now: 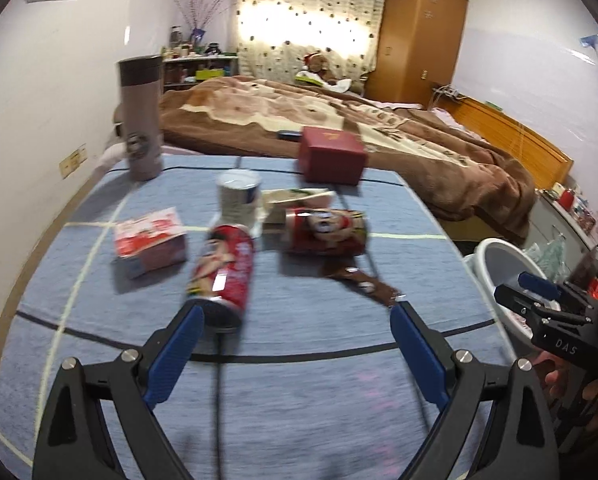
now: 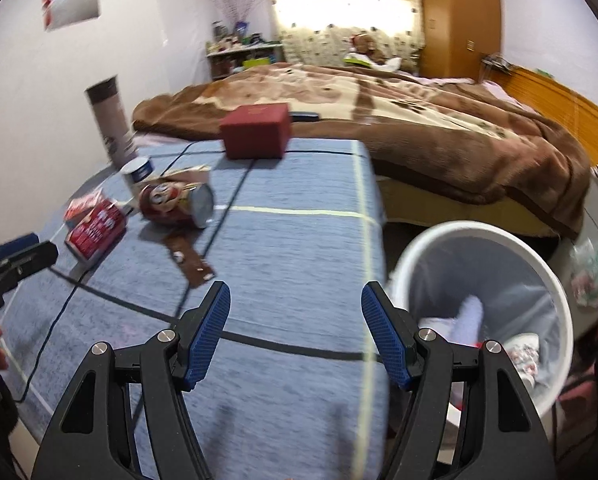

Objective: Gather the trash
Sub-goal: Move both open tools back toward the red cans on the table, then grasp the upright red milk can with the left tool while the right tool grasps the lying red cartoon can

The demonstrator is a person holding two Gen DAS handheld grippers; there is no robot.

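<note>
Left of the red can (image 1: 223, 270), a pink carton (image 1: 149, 242) lies on the blue cloth (image 1: 299, 400), print blurred. Behind the can stands a white cup (image 1: 238, 200); right of it a second can (image 1: 326, 231) lies sideways, then a brown wrapper (image 1: 363, 282). The left gripper (image 1: 295, 320) gapes wide, empty, just short of the can. The right gripper (image 2: 295, 308) is parted, empty. Far right, the bin (image 2: 539, 264), partly cut off, holds indistinct scraps.

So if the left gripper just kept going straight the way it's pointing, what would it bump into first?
Probably the blue checked tablecloth itself, since the open left gripper tilts downward with nothing between its fingers. The red cylindrical snack can lying on its side sits just left of that line, near the left fingertip; depth is hard to judge.
</note>
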